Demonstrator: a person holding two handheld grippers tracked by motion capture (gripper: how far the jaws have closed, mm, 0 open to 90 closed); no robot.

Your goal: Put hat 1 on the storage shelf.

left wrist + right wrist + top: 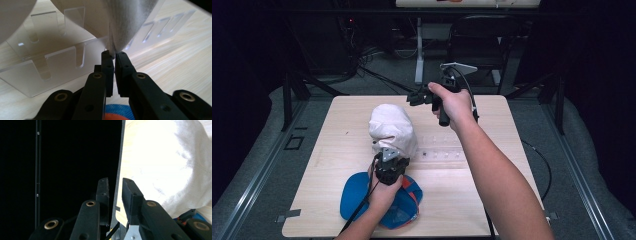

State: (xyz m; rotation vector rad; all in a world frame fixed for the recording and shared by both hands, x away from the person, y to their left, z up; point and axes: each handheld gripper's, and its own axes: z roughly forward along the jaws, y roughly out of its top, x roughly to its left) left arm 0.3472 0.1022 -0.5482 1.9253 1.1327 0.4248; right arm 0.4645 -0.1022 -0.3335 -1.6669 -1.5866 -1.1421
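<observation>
From the high view I take the wooden table [492, 200] as my landmark and work outward from its near edge. Closest to me, a blue cap with orange trim [357, 195] lies flat on the table near that edge, partly under my left forearm. My left gripper [390, 161] sits just beyond the cap, over the table's middle. In the left gripper view its jaws are almost fully together, pinching a fold of the white cloth cap [127, 27] right at the tips; the fabric hangs down into the narrow slit between them. That white cloth cap [391, 127] stands bunched and upright at the middle of the table, touching the left gripper on its near side. Just beside it, a clear acrylic rack [47, 67] with upright slotted tabs rests on the table; in the high view it is a faint strip [442, 150] running toward the table's right side.

Farther off, my right gripper [414, 97] hangs above the table's far edge, well apart from the white cap. In the right gripper view its jaws stand a small gap apart with nothing between them, the table's edge and the white cloth lying beyond.
</observation>
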